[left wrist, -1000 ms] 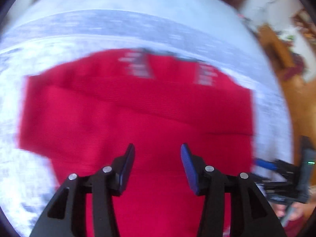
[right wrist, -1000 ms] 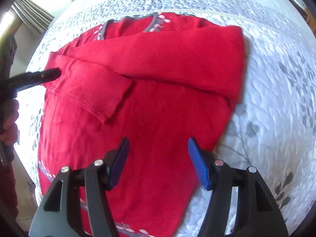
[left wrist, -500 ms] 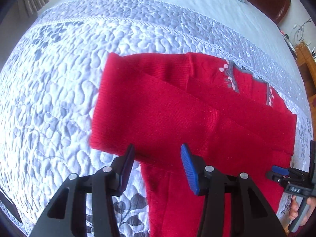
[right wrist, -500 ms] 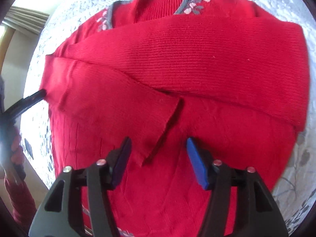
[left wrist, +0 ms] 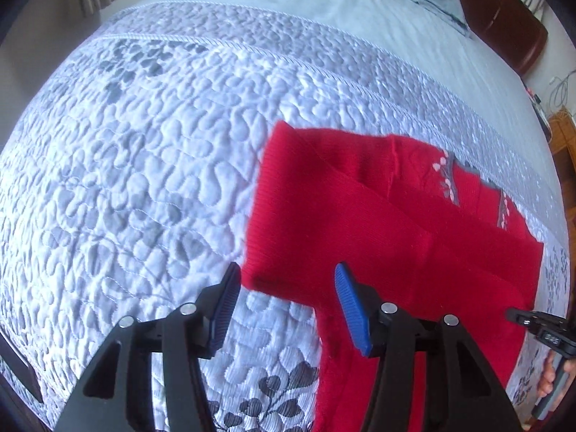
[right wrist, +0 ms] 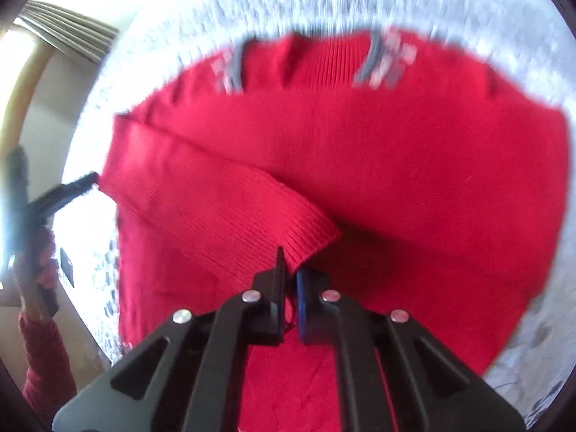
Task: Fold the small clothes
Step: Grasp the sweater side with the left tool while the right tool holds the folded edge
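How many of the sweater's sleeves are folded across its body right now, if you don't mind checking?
2. One sleeve lies flat across the chest of the red sweater; the other sleeve crosses over it, its cuff pinched in the right gripper. The left gripper holds nothing.

A bed carries everything, covered by a pale quilt stitched in pebble shapes with grey leaf and flower prints. A red sweater lies flat on the quilt, sleeves folded across its body. Beyond the sweater a corded band crosses the quilt, then plain blue sheet.
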Motion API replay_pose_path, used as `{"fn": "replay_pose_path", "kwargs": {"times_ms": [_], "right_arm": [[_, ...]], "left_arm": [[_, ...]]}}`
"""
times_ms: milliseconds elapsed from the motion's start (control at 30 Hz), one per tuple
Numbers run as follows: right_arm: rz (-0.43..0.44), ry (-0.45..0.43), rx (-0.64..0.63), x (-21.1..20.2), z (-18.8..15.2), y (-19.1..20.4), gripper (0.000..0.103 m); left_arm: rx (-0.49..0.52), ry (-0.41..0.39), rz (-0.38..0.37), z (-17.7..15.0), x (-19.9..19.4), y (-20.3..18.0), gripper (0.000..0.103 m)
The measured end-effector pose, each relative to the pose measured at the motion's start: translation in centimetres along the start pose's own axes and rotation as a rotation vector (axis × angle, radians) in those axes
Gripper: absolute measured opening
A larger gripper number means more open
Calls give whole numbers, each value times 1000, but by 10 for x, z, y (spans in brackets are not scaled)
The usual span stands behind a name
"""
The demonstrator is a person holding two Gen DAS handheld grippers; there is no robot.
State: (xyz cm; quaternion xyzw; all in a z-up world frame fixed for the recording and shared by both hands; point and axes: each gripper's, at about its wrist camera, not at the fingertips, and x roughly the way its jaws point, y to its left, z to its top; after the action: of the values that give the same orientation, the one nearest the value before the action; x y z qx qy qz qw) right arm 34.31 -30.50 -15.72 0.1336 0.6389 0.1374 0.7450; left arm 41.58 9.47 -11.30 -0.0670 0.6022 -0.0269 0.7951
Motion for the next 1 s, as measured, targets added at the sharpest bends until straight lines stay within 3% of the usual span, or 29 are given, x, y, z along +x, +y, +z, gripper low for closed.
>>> {"fn": "replay_pose_path", "kwargs": {"times_ms": [167,300,400,567,600,667,733,900,933,1000], "right_arm": [[-121,-143,-21,-67,17,-19,3],[-182,-175,34,-95,26,-57,3],[-192,-136,96,-83,28,-85,3],[-191,-93,165,-52,28,-112,4],[-200,-78,172,-44,28,-117,4],[-214,-57,174,-33,26,-121,4],[-255,-38,167,-20,24,-126,4],[-314,-36,137,-8,22,-123,5],[-314,-43,137,-11,21,-121,8],[-272,-52,159,-21,16,-120,30]], "left_arm": [[-27,-25,-11,14,2,-5,55],[-10,-22,-15,20,15,-26,55],[17,-13,-40,25,29,-46,55],[55,49,21,33,65,-66,55],[57,74,17,33,74,-67,50],[68,84,7,32,83,-70,31],[75,81,16,33,84,-73,24],[109,105,47,30,85,-79,18],[108,106,45,30,84,-81,18],[101,110,26,30,80,-82,20]]}}
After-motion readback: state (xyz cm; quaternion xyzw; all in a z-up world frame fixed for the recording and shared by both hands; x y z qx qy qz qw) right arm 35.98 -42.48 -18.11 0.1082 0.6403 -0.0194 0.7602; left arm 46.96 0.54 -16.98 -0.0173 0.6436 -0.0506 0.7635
